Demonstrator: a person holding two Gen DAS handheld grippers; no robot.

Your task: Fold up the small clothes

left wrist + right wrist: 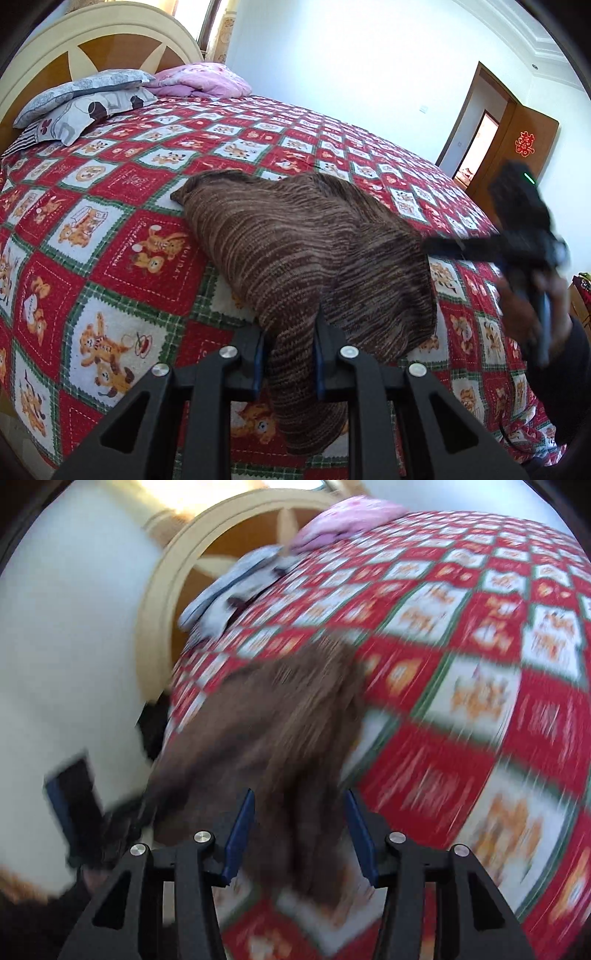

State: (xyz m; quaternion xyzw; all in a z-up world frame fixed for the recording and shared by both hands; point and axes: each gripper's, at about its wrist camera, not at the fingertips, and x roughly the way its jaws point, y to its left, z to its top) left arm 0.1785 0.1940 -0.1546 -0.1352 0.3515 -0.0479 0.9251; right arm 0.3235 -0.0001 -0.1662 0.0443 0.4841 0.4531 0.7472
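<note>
A brown striped knit garment (306, 251) lies bunched on the red patchwork bedspread (110, 229). My left gripper (290, 354) is shut on the garment's near fold, with cloth hanging down between the blue pads. My right gripper (301, 830) is open with the jaws wide apart; the garment (273, 731) lies just beyond and between them, blurred. The right gripper also shows in the left wrist view (524, 236), at the garment's right edge, blurred. The left gripper shows at the left of the right wrist view (77, 808).
Grey patterned pillows (81, 103) and a pink quilt (199, 79) lie by the headboard (92, 44). An open wooden door (517, 155) stands at the far right. The bed edge runs along the lower left.
</note>
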